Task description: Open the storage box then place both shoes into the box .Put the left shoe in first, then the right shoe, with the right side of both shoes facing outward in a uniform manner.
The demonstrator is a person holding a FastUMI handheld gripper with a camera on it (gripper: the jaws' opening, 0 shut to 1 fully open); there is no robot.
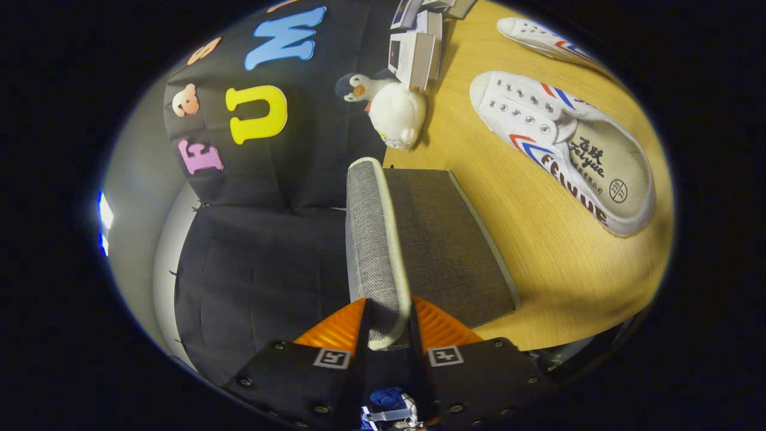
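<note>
My gripper (388, 312) is shut on the lid (372, 239) of the grey fabric storage box, both fingers pressing its pale-trimmed edge, which runs straight ahead from between them. A darker grey panel of the box (446, 239) reaches from that edge down to the wooden table (556, 281). Beyond the box lies a white canvas shoe (562, 149) with red and blue stripes, its opening facing me. A second matching shoe (547, 41) lies farther off on the table. I cannot tell which shoe is the left one.
A plush penguin (392, 108) lies on the table just past the far end of the box. Behind it stand small white cardboard boxes (419, 51). The black cloth wall (269, 179) hangs close on the lid's other side.
</note>
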